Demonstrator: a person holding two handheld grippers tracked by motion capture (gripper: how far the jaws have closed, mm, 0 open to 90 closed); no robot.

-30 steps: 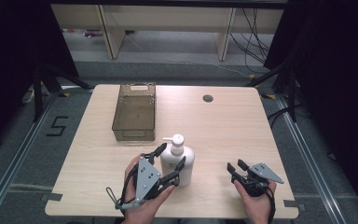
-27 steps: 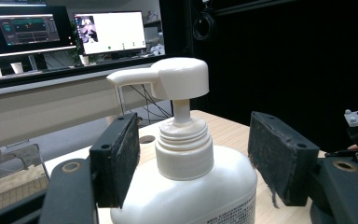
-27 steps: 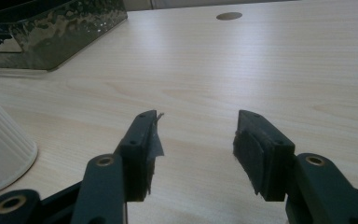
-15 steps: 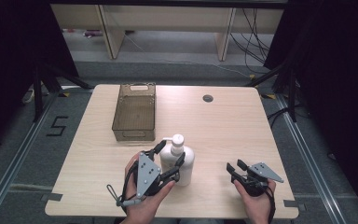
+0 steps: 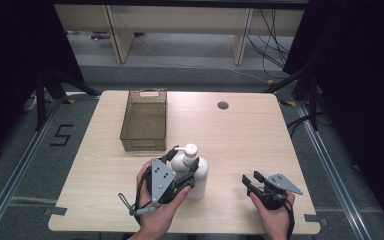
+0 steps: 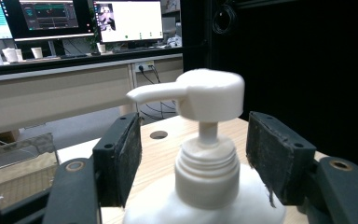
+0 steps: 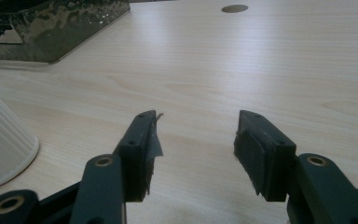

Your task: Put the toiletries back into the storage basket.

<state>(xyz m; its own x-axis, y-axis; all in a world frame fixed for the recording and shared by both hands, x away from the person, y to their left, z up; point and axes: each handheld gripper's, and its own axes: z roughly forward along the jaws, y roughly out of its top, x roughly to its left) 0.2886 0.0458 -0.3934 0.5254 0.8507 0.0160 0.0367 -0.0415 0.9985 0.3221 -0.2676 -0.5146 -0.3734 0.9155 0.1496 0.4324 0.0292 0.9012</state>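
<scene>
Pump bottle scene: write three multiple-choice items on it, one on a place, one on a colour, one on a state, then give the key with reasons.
1. Where does the box stand relative to the bottle?
A. Farther from the person and to the left
B. Nearer the person and to the right
C. On top of it

2. What colour is the bottle?
A. Blue
B. White
C. Red

3. How does the left gripper stand at the bottle?
A. Clamped shut on the pump head
B. Lying flat on the table, away from it
C. Open, jaws either side of the neck

Key: 1 A, the high view shows the box up and left of the bottle. 2 B, body and pump are white. 3 C, the left gripper view shows gaps between both pads and the neck.
</scene>
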